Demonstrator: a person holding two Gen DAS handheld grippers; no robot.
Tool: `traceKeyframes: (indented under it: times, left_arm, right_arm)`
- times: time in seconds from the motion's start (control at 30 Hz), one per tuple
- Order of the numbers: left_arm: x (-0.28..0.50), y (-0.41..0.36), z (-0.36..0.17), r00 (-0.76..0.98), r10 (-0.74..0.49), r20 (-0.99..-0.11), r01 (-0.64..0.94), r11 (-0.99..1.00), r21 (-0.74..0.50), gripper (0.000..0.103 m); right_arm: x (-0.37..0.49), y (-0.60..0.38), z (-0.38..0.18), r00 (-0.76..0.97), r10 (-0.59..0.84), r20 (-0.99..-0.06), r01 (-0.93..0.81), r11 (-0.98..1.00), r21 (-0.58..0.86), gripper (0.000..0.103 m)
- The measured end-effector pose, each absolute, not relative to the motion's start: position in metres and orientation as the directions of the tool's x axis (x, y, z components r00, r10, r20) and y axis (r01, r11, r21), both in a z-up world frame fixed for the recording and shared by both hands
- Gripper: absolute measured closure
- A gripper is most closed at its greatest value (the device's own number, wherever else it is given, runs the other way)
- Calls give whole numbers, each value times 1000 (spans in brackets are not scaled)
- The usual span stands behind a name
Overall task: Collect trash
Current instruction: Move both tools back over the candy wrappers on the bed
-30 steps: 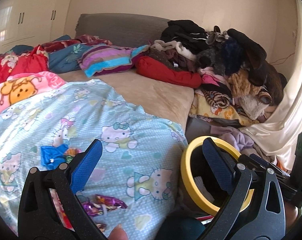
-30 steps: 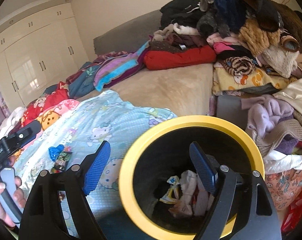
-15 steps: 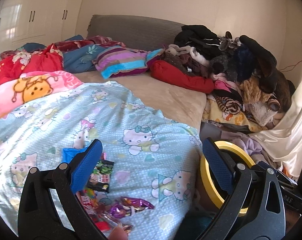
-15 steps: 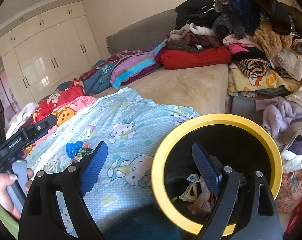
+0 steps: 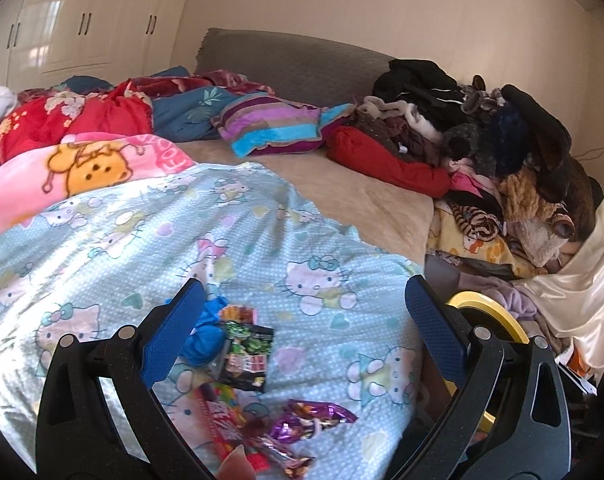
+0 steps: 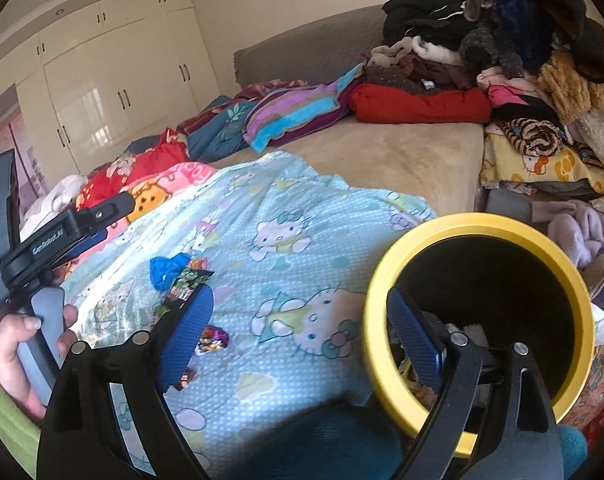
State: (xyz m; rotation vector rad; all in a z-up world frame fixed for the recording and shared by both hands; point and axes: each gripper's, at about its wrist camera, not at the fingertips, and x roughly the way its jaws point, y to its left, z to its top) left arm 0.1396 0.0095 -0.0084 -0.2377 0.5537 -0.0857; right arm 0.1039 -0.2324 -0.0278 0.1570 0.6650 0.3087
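Yellow-rimmed bin beside the bed already has some trash inside. Snack wrappers wait on the kitty blanket. Left gripper and right gripper gape wide, holding nothing.

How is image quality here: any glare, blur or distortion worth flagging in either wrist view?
Left wrist: sunlight washes out the blue cartoon sheet; fisheye bends the wardrobe. Right wrist: the yellow bin rim is smeared by motion blur; glare on wardrobe doors; dark vignette corners.
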Motion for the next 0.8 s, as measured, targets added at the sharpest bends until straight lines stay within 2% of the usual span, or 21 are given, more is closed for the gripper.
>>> traceKeyframes:
  times: [0.47, 0.8]
  left_arm:
    - [141, 63, -23, 856, -83, -511, -78, 955, -286, 11]
    - [145, 92, -42, 838, -63, -542, -137, 937, -321, 11]
  right_arm:
    - [107, -189, -44, 697, 335, -634, -278, 941, 191, 17]
    - [113, -167, -62, 653, 342, -676, -301, 936, 183, 17]
